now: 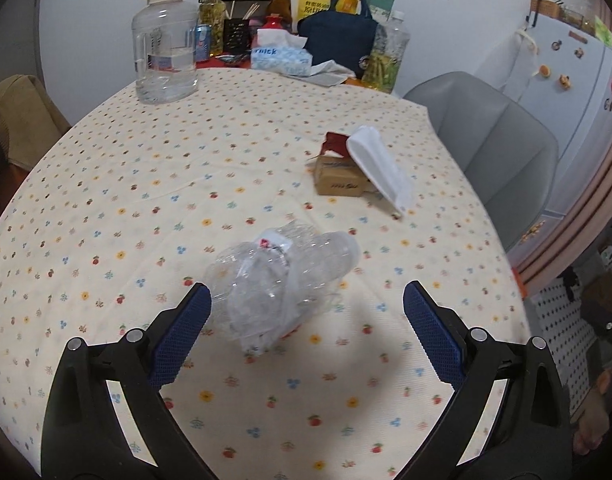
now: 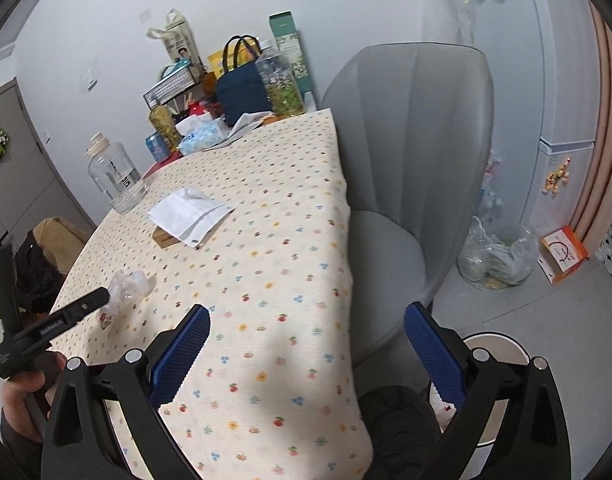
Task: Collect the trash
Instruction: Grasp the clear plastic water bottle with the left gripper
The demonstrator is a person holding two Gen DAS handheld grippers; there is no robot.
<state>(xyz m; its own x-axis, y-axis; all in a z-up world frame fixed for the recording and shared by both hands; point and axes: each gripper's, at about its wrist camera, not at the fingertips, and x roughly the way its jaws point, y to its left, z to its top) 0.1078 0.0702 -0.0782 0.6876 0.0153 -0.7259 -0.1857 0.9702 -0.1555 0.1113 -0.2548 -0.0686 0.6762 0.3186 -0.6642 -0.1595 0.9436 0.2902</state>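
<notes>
We find the bottle [image 1: 281, 280], clear plastic and crushed, lying on its side on the counter [image 1: 105, 208] near the front edge, between the spread fingers of the left claw [image 1: 308, 300]. The left finger [image 1: 185, 332] sits just beside the bottle's crumpled end; whether it touches we cannot tell. The right finger stands apart from it. Nothing is gripped yet.

Beyond it, toward the right edge, a small box [image 1: 340, 180] lies with a white wrapper [image 1: 380, 168] draped across it. Both look like further trash.

The right claw [image 2: 308, 344] is also spread and empty, hanging over the front right corner of the counter. On the floor past the chair [image 2: 406, 160] stands a bag [image 2: 496, 256], clear plastic, which we judge to be the trash receptacle.

Recommendation for the step in hand: centre the left claw over the bottle's body, not its flattened end, and close across the narrow width. Crushed plastic gives and slips, so close firmly and lift straight before carrying.
</notes>
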